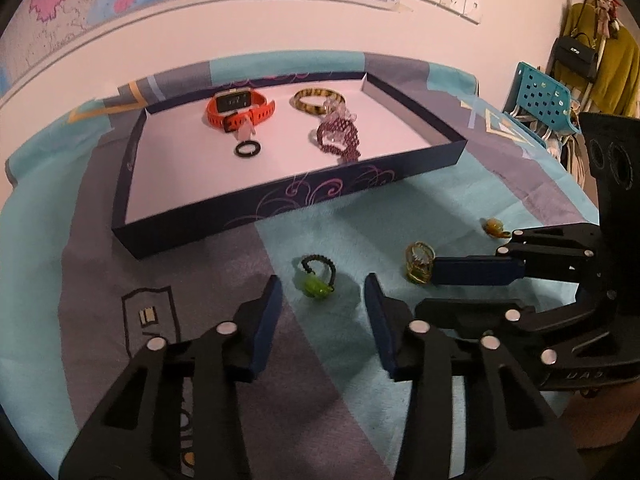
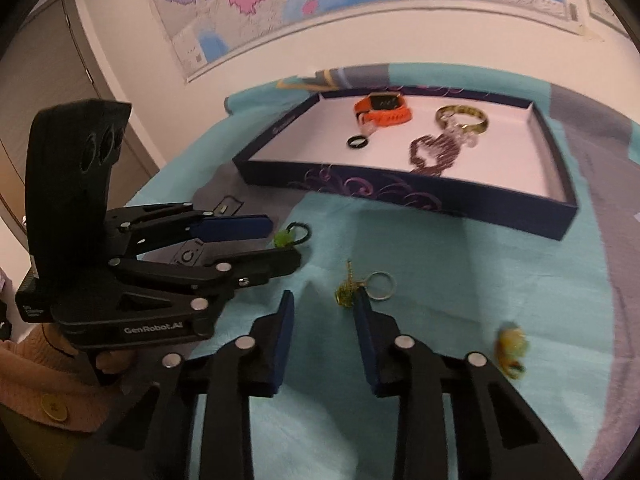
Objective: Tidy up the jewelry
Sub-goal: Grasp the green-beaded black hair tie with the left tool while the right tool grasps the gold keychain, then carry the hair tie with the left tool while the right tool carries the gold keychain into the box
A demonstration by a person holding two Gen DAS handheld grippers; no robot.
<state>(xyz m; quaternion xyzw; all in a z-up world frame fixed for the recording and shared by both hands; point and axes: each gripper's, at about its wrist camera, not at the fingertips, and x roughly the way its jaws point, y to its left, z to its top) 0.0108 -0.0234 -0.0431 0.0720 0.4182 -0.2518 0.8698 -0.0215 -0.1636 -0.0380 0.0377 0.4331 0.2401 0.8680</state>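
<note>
The tabletop [image 1: 460, 208] carries a shallow dark box [image 1: 320, 192], its long axis running left to right across the left view. Inside lie an orange watch [image 1: 238, 110], a beaded bracelet [image 1: 338, 138], a bangle [image 1: 318, 99] and a black ring [image 1: 248, 148]. The left tongs [image 1: 323, 294] stand part open around a green-charm ring [image 1: 317, 278], not touching it. The right tongs [image 2: 325, 306] stand narrowly apart beside a gold keyring charm [image 2: 348, 290]. An amber trinket [image 1: 496, 227] lies apart.
</note>
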